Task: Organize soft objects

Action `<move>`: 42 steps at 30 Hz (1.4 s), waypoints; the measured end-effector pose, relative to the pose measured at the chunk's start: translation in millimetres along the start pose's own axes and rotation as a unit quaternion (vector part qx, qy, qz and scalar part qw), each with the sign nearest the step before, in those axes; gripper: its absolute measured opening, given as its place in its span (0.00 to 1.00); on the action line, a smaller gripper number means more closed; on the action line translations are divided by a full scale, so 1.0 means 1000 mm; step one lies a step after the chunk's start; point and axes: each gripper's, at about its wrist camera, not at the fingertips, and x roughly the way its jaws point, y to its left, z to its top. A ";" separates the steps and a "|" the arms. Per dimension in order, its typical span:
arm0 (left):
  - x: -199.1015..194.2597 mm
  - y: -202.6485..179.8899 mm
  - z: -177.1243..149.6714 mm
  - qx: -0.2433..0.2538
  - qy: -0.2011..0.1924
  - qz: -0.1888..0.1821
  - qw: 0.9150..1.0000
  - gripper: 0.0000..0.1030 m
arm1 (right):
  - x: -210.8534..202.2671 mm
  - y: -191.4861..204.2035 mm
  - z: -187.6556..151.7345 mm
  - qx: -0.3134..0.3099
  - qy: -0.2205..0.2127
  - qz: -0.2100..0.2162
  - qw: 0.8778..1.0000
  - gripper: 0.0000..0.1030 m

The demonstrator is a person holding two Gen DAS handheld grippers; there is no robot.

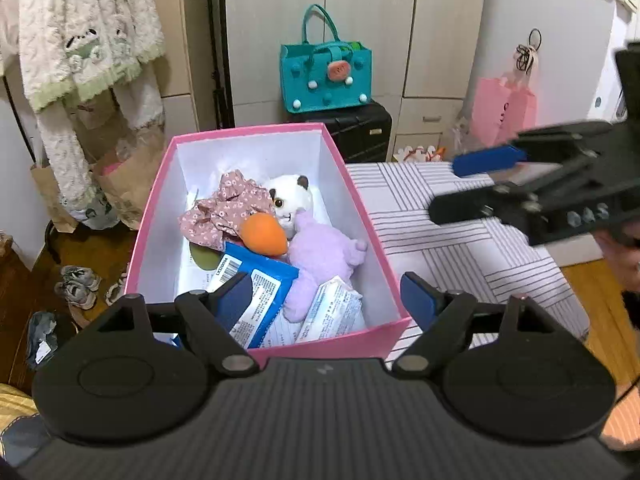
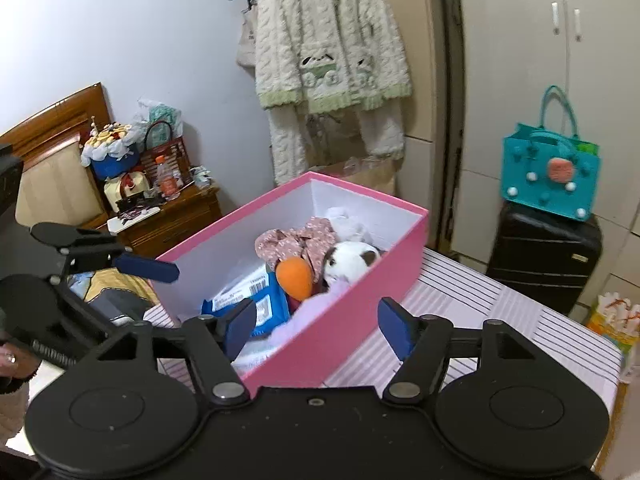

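Note:
A pink box (image 1: 154, 200) with white inner walls stands on a striped cover (image 1: 460, 248). Inside lie a floral cloth (image 1: 224, 208), a white plush cat (image 1: 292, 200), an orange soft toy (image 1: 264, 234), a purple plush (image 1: 320, 256), a blue packet (image 1: 260, 288) and white packets (image 1: 332, 312). My left gripper (image 1: 326, 300) hangs open above the box's near end, with nothing held. My right gripper (image 2: 318, 328) is open and empty over the box's near wall (image 2: 344, 324). In the left wrist view, the right gripper (image 1: 468, 186) reaches in from the right, apart from the box.
A teal felt bag (image 1: 326, 76) sits on a black suitcase (image 1: 360, 132) behind the box. A fluffy cream garment (image 1: 80, 40) hangs at the left, with shoes (image 1: 78, 286) on the floor below. A cluttered wooden nightstand (image 2: 172, 220) stands beyond the box. A pink bag (image 1: 504, 108) hangs at the right.

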 end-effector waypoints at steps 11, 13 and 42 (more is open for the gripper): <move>-0.022 -0.024 -0.001 -0.015 0.026 0.024 0.999 1.00 | -0.042 0.027 -0.030 -0.003 0.003 -0.124 0.992 1.00; -0.024 -0.027 -0.002 -0.016 0.037 0.044 0.998 1.00 | -0.048 0.031 -0.035 -0.009 0.014 -0.135 0.991 1.00; -0.035 -0.074 -0.044 0.001 0.017 0.118 0.993 1.00 | -0.097 0.045 -0.110 0.143 -0.034 -0.246 0.958 1.00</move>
